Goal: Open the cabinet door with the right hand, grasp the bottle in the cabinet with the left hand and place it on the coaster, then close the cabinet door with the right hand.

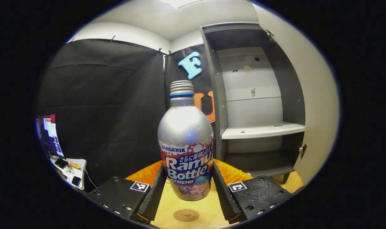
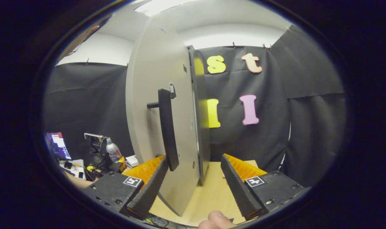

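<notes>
A silver bottle [image 1: 186,149] with a blue neck ring and a colourful label stands upright between my left gripper's fingers [image 1: 187,190], which are shut on its lower body. It hangs just above the wooden table, with a round brown coaster [image 1: 186,215] right under it. The grey cabinet [image 1: 259,105] stands open behind, its white shelf [image 1: 263,129] bare. In the right gripper view, my right gripper [image 2: 193,184] is open, close to the swung-out cabinet door [image 2: 155,105]. The door's black bar handle [image 2: 167,133] rises just above the left finger; the door's edge lies between the fingers. The bottle [image 2: 113,151] also appears far left.
A side desk with a monitor [image 1: 50,133] and small devices sits at the left. The light wooden tabletop [image 2: 212,197] runs under the door. A fingertip [image 2: 217,220] of the holding hand shows at the bottom of the right gripper view.
</notes>
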A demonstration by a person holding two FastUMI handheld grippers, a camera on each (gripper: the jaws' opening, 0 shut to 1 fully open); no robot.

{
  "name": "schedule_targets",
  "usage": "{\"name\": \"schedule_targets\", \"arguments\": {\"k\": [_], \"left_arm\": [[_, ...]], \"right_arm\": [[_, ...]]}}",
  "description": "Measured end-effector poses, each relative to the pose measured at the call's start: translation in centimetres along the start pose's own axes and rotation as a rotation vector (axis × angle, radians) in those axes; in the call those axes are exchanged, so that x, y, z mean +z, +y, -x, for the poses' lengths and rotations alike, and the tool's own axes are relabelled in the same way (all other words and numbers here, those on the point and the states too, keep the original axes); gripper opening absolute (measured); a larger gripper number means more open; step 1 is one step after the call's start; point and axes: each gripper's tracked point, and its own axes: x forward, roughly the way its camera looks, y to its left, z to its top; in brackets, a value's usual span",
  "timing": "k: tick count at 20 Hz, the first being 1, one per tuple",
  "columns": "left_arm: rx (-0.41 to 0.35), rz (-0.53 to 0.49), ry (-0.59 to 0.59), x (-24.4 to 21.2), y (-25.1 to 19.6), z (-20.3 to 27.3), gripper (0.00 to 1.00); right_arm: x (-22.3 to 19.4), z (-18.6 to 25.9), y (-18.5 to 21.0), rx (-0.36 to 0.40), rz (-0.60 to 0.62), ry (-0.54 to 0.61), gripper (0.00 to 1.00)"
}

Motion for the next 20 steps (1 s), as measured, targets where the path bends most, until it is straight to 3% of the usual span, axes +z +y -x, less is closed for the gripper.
{"name": "schedule_targets", "arguments": {"k": [2,5,10,16,20], "left_arm": [[0.025,0.02,-0.021,-1.0,0.4,0.6,0.76],[0.071,0.014,-0.07,-2.3,1.3,0.6,0.75],[0.124,0.006,-0.029,-6.9,3.1,0.4,0.75],[0.14,0.021,-0.013,-11.4,2.9,-0.4,0.77],[0.139,-0.028,0.052,-15.6,2.1,-0.8,0.77]], "right_arm": [[-1.0,-1.2,0.0,-0.021,0.086,0.05,1.0],[-1.1,-2.6,0.5,-0.016,0.097,0.049,1.0],[-2.3,-3.2,0.2,-0.052,0.131,0.088,1.0],[-2.7,-3.5,0.0,-0.08,0.174,0.104,1.0],[-2.9,-3.4,0.1,-0.083,0.21,0.12,0.99]]}}
